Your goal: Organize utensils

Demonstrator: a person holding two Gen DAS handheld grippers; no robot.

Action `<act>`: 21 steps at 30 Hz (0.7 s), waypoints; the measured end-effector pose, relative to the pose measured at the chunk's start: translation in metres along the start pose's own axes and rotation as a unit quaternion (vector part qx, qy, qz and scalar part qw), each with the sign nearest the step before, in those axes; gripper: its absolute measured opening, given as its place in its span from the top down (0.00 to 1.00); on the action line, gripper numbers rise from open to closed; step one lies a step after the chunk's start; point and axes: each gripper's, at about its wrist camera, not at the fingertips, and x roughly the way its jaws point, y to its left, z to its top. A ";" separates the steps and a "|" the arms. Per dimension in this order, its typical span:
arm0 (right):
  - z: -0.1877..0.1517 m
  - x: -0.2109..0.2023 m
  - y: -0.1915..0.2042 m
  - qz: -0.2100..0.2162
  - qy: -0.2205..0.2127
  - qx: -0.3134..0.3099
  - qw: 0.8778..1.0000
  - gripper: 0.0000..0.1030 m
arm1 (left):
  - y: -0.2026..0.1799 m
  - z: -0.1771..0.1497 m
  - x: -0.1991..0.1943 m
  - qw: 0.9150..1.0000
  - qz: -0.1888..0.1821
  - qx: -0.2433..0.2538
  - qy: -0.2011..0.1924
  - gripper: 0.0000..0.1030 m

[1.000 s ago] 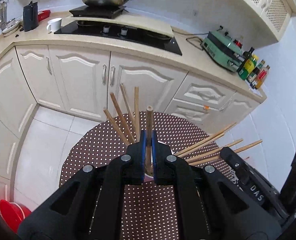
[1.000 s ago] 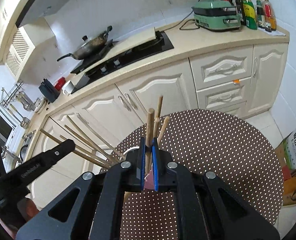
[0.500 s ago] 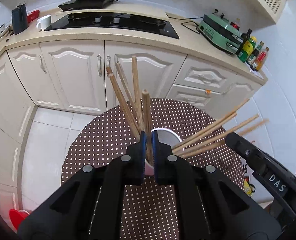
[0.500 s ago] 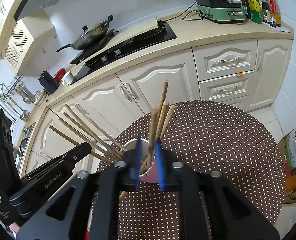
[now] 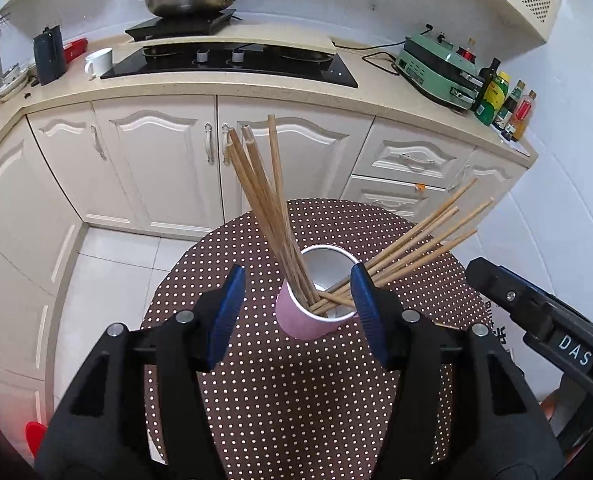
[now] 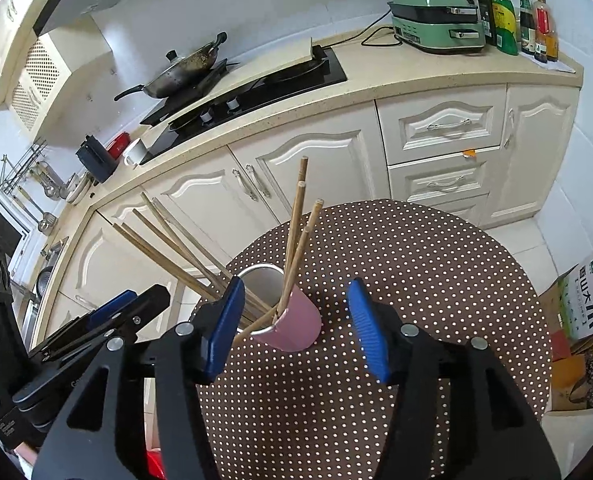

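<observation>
A pink paper cup (image 5: 302, 318) stands on the round brown dotted table (image 5: 296, 392). It holds several wooden chopsticks: one bunch (image 5: 262, 200) leans up and left, another (image 5: 420, 246) fans to the right. My left gripper (image 5: 296, 312) is open and empty, its blue pads on either side of the cup without touching. In the right wrist view the cup (image 6: 296, 324) and its chopsticks (image 6: 296, 236) sit between the open, empty pads of my right gripper (image 6: 296, 326). The right gripper also shows at the right edge of the left wrist view (image 5: 536, 320).
Cream kitchen cabinets (image 5: 168, 168) and a counter with a black hob (image 5: 232, 60), a wok (image 5: 192, 0), a green appliance (image 5: 436, 68) and bottles (image 5: 504, 100) lie behind the table. A cardboard box (image 6: 584, 304) stands on the floor at the right.
Both grippers have opened and let go of their chopsticks, which now stand in the cup. Both have drawn back so that the cup sits between their pads.
</observation>
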 end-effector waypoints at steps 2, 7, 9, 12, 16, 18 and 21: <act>-0.003 -0.007 -0.001 0.002 -0.001 -0.004 1.000 0.48 | -0.002 -0.003 -0.006 1.000 0.005 0.001 -0.002 0.47; -0.012 -0.025 -0.004 0.009 -0.005 -0.016 1.000 0.43 | -0.009 -0.015 -0.023 1.000 0.017 0.001 -0.012 0.46; -0.015 -0.032 -0.005 0.012 -0.006 -0.021 1.000 0.41 | -0.012 -0.020 -0.031 1.000 0.023 -0.001 -0.019 0.44; -0.022 -0.046 -0.007 0.018 -0.010 -0.033 0.999 0.37 | -0.019 -0.030 -0.046 0.999 0.034 -0.001 -0.028 0.40; -0.033 -0.069 -0.010 0.027 -0.017 -0.050 0.998 0.30 | -0.029 -0.045 -0.065 0.998 0.048 -0.008 -0.041 0.35; -0.037 -0.078 -0.010 0.029 -0.021 -0.056 0.998 0.25 | -0.034 -0.054 -0.074 0.997 0.056 -0.008 -0.049 0.35; -0.046 -0.095 -0.011 0.031 -0.030 -0.070 0.997 0.21 | -0.042 -0.067 -0.090 0.996 0.064 -0.013 -0.056 0.34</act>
